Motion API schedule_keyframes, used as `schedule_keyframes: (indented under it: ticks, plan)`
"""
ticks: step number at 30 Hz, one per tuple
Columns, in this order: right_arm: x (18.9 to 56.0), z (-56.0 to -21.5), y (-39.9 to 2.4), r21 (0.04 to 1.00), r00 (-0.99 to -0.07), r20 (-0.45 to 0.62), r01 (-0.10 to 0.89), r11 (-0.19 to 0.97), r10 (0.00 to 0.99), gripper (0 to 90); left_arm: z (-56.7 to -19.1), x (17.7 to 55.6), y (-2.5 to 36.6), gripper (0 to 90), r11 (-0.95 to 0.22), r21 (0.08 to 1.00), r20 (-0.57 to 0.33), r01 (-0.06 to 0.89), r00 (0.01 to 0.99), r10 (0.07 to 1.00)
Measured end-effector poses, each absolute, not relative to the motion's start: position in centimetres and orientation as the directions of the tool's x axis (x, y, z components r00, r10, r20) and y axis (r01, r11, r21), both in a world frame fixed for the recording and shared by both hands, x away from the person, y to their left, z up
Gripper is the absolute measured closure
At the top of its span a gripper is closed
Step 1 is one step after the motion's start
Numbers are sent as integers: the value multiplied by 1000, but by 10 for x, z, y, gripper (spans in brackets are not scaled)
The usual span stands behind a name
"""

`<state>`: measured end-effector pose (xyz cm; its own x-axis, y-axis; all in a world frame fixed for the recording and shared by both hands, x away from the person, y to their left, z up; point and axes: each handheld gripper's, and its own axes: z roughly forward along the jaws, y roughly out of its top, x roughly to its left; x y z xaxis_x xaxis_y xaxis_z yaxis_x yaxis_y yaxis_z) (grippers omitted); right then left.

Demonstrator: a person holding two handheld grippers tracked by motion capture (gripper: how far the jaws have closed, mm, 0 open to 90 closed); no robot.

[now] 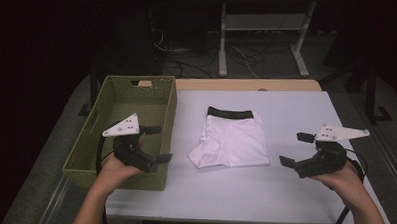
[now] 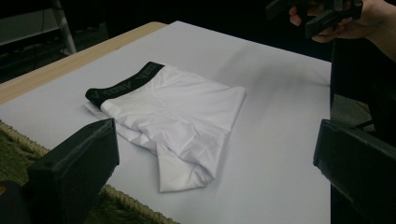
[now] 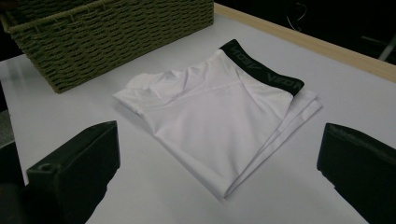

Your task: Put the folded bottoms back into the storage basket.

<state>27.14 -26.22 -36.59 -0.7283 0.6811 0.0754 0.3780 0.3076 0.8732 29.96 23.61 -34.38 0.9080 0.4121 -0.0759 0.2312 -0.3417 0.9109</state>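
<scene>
While folded white underwear [image 1: 233,139] lies on the surface [image 1: 296,110] beside my basket [image 1: 118,100], both claws, left [image 1: 158,144] and right [image 1: 296,149], gape empty.

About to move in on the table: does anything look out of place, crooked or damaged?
Nothing serious. The folded white shorts lie flat on the table, beside the basket. One lower corner sticks out loose past the fold, toward the basket. Both grippers, left and right, are open and apart from it.

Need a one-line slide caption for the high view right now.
Folded white shorts with black waistband on the white table, woven green basket at left, both open tools flanking.
</scene>
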Motion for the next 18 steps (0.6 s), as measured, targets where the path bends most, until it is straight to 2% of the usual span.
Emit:
schedule_keyframes:
  ticks: [18]
  plan:
    - [275,-389,-260,850,-722,101,421,318,685,0,-344,301,237,1,-338,912,-79,234,907,414]
